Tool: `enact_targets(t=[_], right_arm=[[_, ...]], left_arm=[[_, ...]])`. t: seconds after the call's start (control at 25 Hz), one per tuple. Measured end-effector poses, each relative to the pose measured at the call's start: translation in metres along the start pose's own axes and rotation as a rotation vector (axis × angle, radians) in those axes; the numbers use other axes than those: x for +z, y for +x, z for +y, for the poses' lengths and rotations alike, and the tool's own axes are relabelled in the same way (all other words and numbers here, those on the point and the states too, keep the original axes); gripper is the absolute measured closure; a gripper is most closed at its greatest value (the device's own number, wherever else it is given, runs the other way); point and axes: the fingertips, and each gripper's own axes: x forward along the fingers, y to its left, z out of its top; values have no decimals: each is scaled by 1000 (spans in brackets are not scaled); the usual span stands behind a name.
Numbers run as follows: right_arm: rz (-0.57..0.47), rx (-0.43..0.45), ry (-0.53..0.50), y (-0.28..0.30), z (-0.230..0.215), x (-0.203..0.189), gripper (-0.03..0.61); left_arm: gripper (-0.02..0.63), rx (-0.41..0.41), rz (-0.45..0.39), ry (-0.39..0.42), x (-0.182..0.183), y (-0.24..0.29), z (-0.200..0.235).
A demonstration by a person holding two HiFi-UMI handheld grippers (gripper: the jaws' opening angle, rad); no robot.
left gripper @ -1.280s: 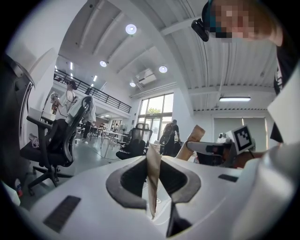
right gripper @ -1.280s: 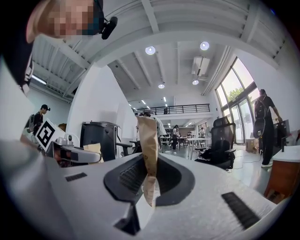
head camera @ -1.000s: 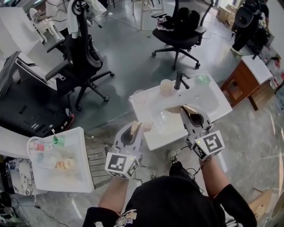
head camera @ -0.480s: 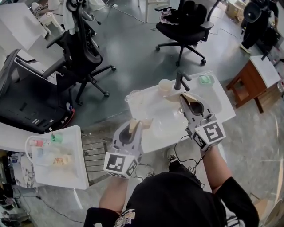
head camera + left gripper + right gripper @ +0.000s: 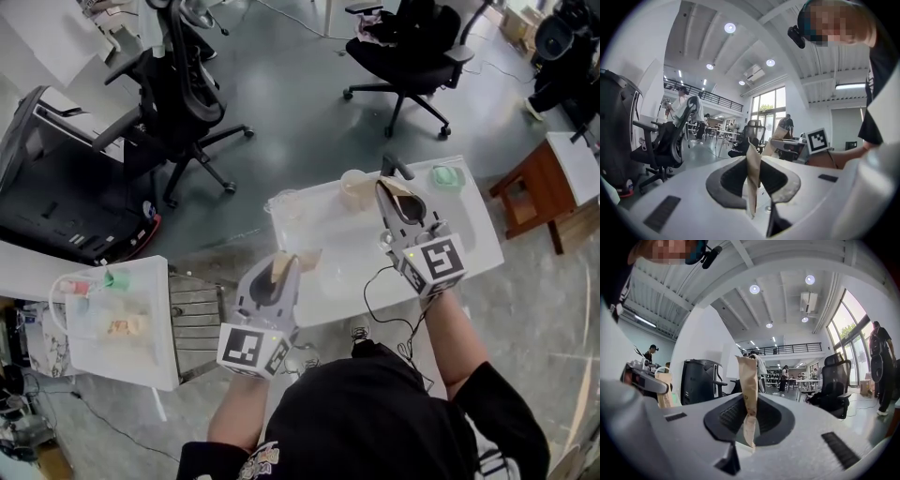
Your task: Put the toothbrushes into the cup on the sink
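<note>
Right gripper [image 5: 390,189] with its tan pads pressed together on nothing visible, at the far side of the white sink [image 5: 469,225], just beside the beige cup [image 5: 353,188]. Left gripper [image 5: 292,266] — likewise closed and empty — at the sink's near left edge. No toothbrush can be made out — best find one first, then pinch its handle.

No legible txt, labels or nos. anywhere.

Sink [image 5: 314,225]: white, beneath right gripper [image 5: 386,187]
Cup [image 5: 353,189]: pale cream, left of its tip
Dish [image 5: 448,176]: mint green, to its right
Marker cube [image 5: 433,265]: black-and-white squares
</note>
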Motion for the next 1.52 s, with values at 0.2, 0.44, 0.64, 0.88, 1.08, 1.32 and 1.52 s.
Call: enact_targets(t=[0.2, 0.44, 0.64, 0.88, 1.08, 1.32, 1.52], right_arm=[[38, 1, -5, 25, -14, -23, 531], [92, 7, -9, 54, -25, -58, 531], [165, 3, -13, 73, -32, -94, 531], [226, 4, 1, 91, -37, -136, 529], [295, 8, 7, 99, -37, -169, 529], [341, 12, 30, 100, -36, -194, 526], [366, 10, 83, 101, -34, -206, 522]], left_arm=[[548, 40, 9, -9, -1, 9, 7], [548, 82, 13, -22, -8, 15, 17], [548, 120, 34, -40, -15, 19, 22], [548, 157, 53, -61, -25, 20, 32], [548, 183, 67, -71, -30, 18, 38], [548, 207, 76, -78, -35, 11, 43], [548, 218, 83, -85, -37, 4, 46]])
